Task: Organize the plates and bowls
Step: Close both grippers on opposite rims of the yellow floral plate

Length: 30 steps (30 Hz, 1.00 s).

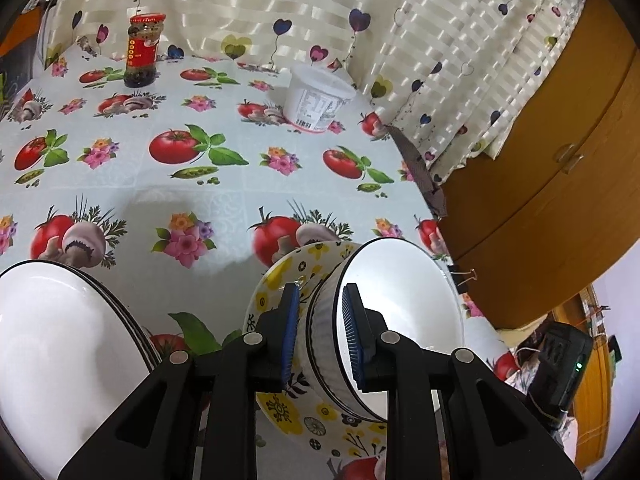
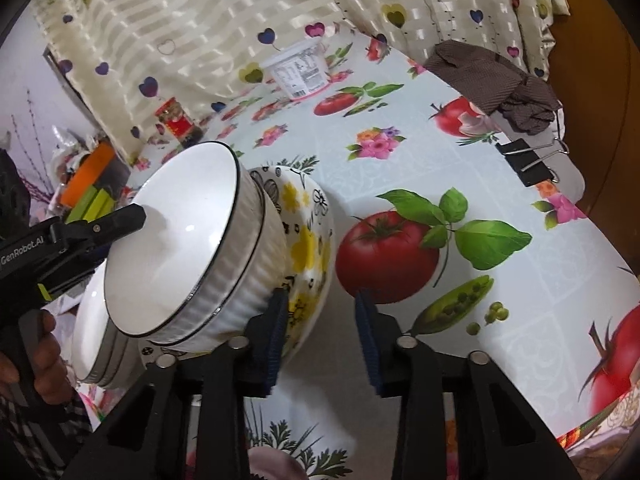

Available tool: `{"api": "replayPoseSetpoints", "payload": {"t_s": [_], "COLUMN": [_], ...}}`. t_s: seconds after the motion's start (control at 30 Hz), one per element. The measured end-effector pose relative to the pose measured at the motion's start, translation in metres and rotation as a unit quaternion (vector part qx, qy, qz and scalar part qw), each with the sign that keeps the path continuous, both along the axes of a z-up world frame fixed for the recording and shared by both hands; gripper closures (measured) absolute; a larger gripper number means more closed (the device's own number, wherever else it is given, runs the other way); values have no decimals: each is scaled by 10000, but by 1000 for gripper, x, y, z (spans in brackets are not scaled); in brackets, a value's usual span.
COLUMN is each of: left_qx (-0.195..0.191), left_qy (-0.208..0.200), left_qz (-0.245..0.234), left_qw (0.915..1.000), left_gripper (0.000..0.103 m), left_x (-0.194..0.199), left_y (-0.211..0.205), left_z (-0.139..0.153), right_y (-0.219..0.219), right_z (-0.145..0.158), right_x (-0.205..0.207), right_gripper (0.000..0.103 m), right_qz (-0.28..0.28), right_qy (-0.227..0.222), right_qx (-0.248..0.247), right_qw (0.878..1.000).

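A white ribbed bowl (image 1: 400, 300) with a black rim leans tilted inside a yellow-flowered bowl (image 1: 280, 276) on the tomato-print tablecloth. My left gripper (image 1: 320, 292) is shut on the white bowl's wall, one blue pad outside and one inside. In the right wrist view the white bowl (image 2: 180, 240) looks like two nested bowls, and one black finger of the left gripper reaches into it. My right gripper (image 2: 322, 300) is open, with the flowered bowl's (image 2: 308, 240) near rim between its pads; the right pad stands clear of it. A stack of white bowls (image 1: 52, 340) sits at the left.
At the back, by the heart-print curtain, stand a red-labelled jar (image 1: 142, 50) and a white tub (image 1: 316, 98). A black binder clip (image 2: 528, 160) and a brown cloth (image 2: 500, 76) mark the table's right edge. Beyond it is a wooden cabinet (image 1: 560, 160).
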<state>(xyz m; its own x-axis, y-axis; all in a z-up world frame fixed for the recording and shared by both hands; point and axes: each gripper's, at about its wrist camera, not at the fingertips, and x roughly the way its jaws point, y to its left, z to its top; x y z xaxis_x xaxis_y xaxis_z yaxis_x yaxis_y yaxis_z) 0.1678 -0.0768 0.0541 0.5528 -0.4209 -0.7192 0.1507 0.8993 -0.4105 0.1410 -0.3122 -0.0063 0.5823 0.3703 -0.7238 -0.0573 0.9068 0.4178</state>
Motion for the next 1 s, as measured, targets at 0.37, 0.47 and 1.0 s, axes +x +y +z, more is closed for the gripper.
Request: {"api": "replayPoseSetpoints", "payload": {"t_s": [0.37, 0.47, 1.0], "left_qx": [-170, -246, -126], "left_qy": [18, -16, 395], "left_qz": [-327, -463, -531], "left_qw": [9993, 9986, 9977], "left_gripper": [78, 78, 65], "left_x": [-9, -11, -19], "left_y": [-18, -26, -39], "left_z": [2, 3, -18], "right_y": [-23, -33, -75], "right_z": [8, 9, 11], "right_x": [-3, -5, -22], "right_gripper": [84, 84, 84], "right_qz": [-344, -459, -701], "right_qy": [-114, -96, -76], "right_qx": [-455, -489, -642], "right_qw": [9983, 9977, 9954]}}
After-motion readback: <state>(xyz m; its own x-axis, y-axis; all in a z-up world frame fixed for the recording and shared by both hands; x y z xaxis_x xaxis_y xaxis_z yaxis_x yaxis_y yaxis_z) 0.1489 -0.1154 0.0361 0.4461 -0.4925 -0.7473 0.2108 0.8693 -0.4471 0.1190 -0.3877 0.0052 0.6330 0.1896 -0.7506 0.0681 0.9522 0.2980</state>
